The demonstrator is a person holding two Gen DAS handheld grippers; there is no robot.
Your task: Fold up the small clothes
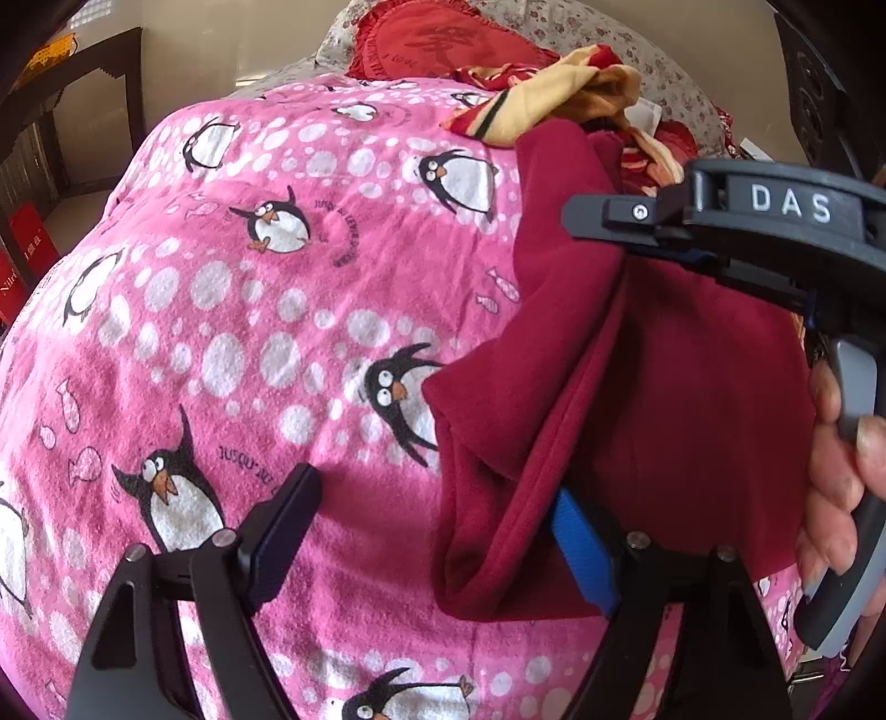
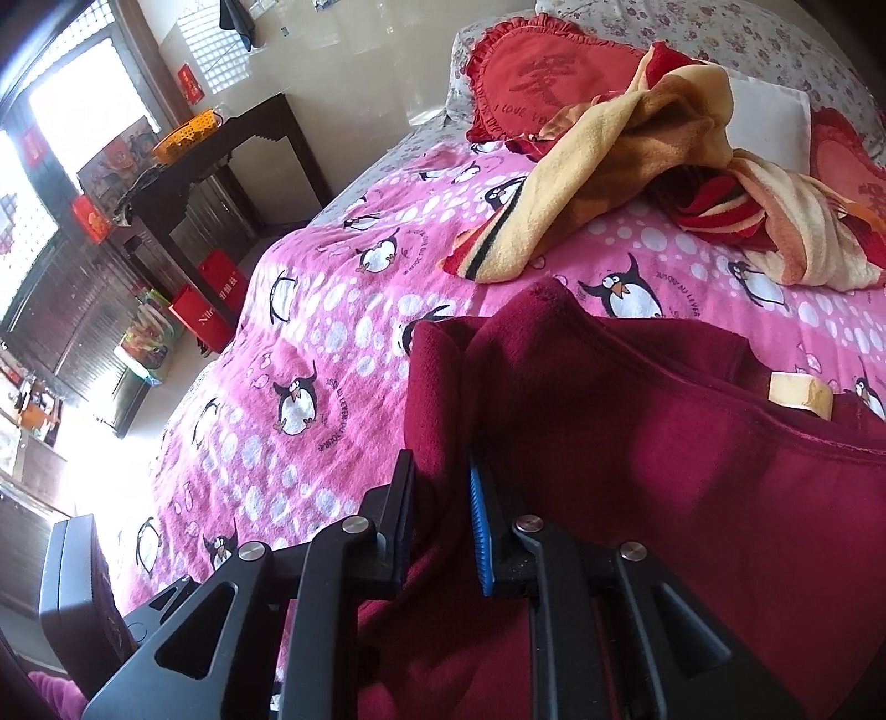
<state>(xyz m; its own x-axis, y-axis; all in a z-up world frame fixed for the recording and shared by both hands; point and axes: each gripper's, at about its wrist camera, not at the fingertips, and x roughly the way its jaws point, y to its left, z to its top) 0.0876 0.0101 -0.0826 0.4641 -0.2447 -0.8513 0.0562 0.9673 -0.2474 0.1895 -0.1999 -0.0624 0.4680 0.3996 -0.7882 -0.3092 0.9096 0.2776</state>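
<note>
Right claw clamped on a raised fold of the dark red fleece garment, lying on the pink penguin-print bedsheet. Left claw agape, empty; the garment's hanging edge lies at its 3 o'clock, touching its blue pad.

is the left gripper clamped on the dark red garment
No, the left gripper stands wide open over the pink penguin sheet, and the dark red garment only lies against its blue pad.

A home bedroom was the setting: a bed spread with a pink penguin-print blanket, red heart-shaped cushions near floral pillows, and a dark wooden side table.
</note>
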